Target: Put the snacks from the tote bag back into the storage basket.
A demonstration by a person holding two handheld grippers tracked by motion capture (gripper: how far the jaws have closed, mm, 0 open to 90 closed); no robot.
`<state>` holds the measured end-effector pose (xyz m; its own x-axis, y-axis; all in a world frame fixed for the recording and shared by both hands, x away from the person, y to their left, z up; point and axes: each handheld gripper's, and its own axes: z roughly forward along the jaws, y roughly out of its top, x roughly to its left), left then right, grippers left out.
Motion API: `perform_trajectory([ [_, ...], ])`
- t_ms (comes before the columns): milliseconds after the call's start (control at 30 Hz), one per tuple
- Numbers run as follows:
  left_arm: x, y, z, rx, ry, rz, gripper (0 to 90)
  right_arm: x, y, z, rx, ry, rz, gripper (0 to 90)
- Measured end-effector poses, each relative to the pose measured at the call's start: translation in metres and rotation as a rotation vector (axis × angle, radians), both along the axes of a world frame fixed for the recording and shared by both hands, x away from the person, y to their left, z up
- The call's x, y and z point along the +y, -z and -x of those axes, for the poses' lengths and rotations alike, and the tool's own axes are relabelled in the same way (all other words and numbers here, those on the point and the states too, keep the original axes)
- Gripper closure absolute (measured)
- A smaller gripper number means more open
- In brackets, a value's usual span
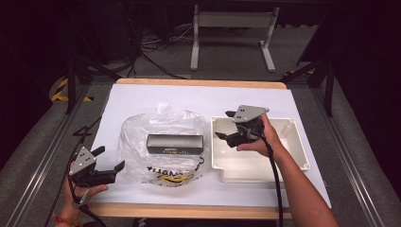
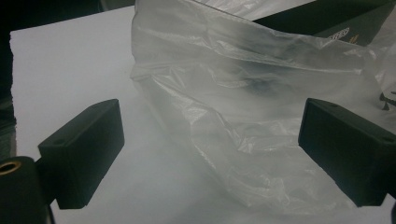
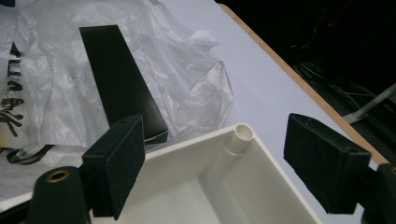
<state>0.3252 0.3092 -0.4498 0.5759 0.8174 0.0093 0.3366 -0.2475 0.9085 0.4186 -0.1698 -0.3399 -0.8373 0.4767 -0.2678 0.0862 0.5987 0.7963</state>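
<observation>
table: white sheet, dark room around it.
bag: clear, mid-table, black box inside.
tub: white, just right of bag.
my left gripper: wide open, empty, at bag's edge.
my right gripper: wide open, empty, over tub.
risk: thin film may slip or tear if i pinch badly.

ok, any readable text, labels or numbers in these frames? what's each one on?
Nothing reads in full.
Clear plastic bag: large black lettering with a yellow mark; fragment looks like "THAN", the rest is crumpled and unclear.
Black box: small light print along its front lower edge, too small to read; in the left gripper view a pale fragment, blurred.
White bin: no markings visible.
</observation>
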Motion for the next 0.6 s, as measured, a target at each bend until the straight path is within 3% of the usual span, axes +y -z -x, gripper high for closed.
perform_trajectory([
  [600,-0.002,0.001,0.000,0.001,0.009,-0.020,7.7,0.035,0.004,-0.015,0.062,-0.085,0.035,24.2],
])
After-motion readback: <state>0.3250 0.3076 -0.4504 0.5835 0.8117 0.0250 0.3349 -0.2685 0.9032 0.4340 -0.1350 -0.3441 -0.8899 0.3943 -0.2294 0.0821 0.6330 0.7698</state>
